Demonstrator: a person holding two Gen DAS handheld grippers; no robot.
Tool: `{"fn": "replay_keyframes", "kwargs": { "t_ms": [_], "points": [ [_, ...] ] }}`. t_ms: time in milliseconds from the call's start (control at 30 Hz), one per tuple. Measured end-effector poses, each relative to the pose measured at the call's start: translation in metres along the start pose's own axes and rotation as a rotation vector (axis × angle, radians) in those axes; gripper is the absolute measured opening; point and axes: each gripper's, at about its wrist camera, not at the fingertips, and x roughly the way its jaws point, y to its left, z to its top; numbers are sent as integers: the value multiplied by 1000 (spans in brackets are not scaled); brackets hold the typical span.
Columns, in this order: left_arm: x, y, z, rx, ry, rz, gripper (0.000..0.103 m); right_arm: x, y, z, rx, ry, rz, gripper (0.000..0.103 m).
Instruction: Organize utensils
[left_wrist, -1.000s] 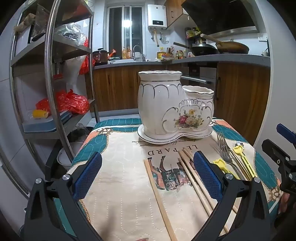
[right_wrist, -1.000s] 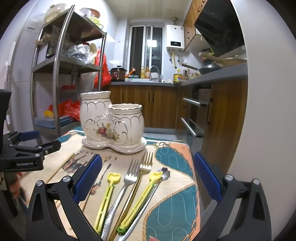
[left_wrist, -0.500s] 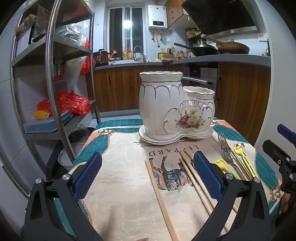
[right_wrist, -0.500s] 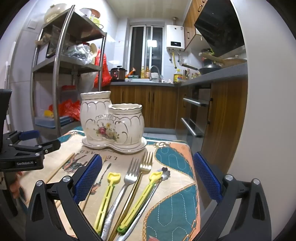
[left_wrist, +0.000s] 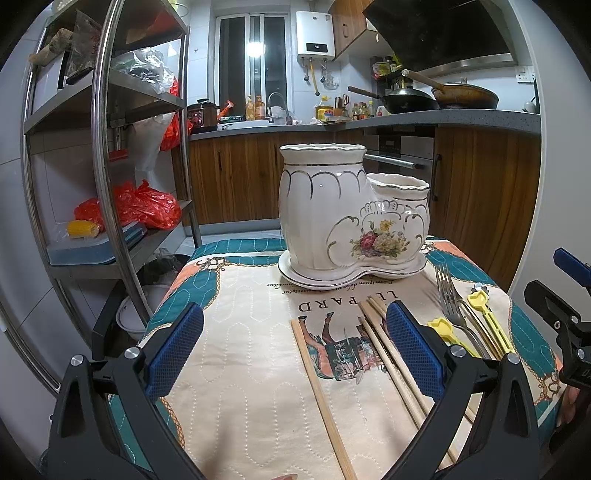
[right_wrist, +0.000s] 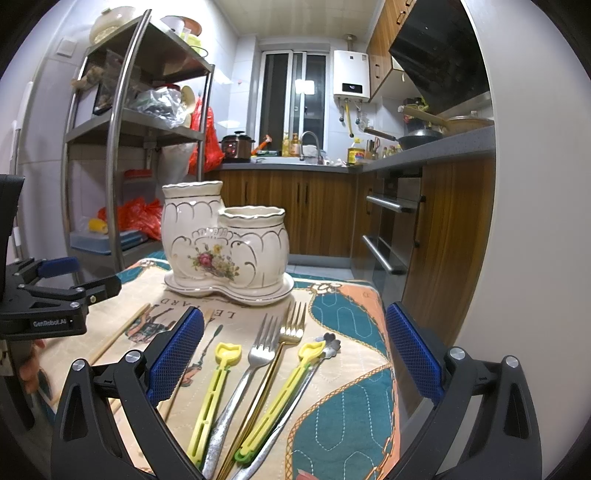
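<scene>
Both grippers, left gripper and right gripper, are hovering wide-fingered over the quilted table; kitchen cabinets are standing at twelve o'clock.

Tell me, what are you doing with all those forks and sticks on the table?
A person holds two grippers, both open and empty. The left gripper hovers over the wooden chopsticks; the right gripper hovers over the silver fork, gold fork and yellow plastic picks. Nothing is in the ceramic utensil holder yet.
</scene>
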Motion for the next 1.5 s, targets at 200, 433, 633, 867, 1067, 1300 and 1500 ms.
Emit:
{"fn": "replay_keyframes", "kwargs": {
  "t_ms": [200, 433, 633, 867, 1067, 1300, 1500],
  "points": [
    [0, 0, 0, 2, 0, -1, 98, 0, 0, 0, -1, 0, 0, 98],
    [0, 0, 0, 3, 1, 0, 98, 0, 1, 0, -2, 0, -1, 98],
    [0, -1, 0, 2, 0, 0, 98, 0, 1, 0, -2, 0, 0, 98],
    [0, -1, 0, 3, 0, 1, 98, 0, 1, 0, -3, 0, -1, 98],
    [0, 0, -1, 4, 2, 2, 98, 1, 1, 0, -3, 0, -1, 98],
    [0, 1, -1, 5, 2, 3, 98, 1, 1, 0, -4, 0, -1, 98],
    [0, 5, -1, 2, 7, 7, 98, 1, 2, 0, -3, 1, -1, 98]
  ]
}}
